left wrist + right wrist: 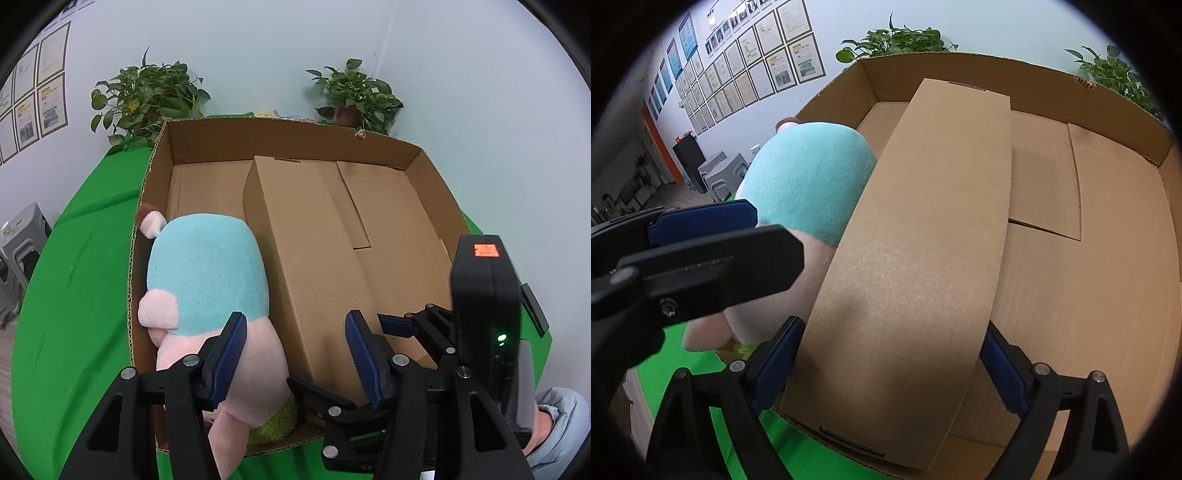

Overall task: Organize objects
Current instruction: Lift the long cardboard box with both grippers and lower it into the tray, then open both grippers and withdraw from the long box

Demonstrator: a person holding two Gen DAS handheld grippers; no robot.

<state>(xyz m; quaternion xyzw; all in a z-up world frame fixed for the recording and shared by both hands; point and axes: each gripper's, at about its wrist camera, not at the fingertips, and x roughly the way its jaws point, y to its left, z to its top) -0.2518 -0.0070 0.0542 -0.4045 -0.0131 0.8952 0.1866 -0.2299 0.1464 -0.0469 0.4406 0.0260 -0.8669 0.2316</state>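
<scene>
Lying lengthwise inside the big open carton (432, 166), the long closed cardboard box (306, 240) runs from the near wall toward the far one, roughly down the middle. The right gripper (890, 362) has its two blue-padded fingers pressed against the box's near end, one on each long side — closed on it. Just beside the box on its left, touching it, sits the plush toy (207, 273): teal on top, pale pink below, with a small brown-tipped ear by the carton's left wall and a bit of yellow-green fuzz at its base. The left gripper (295, 354) hovers over the near part of the carton with its jaws wide apart — one finger in front of the toy's pink lower body, the other over the box's near end, holding nothing. In the left wrist view the right gripper's black body shows at the right edge. The carton rests on a green tablecloth (81, 258). Two leafy potted plants (147, 96) stand behind it against a pale wall; framed sheets (764, 62) hang on the wall to the left.
</scene>
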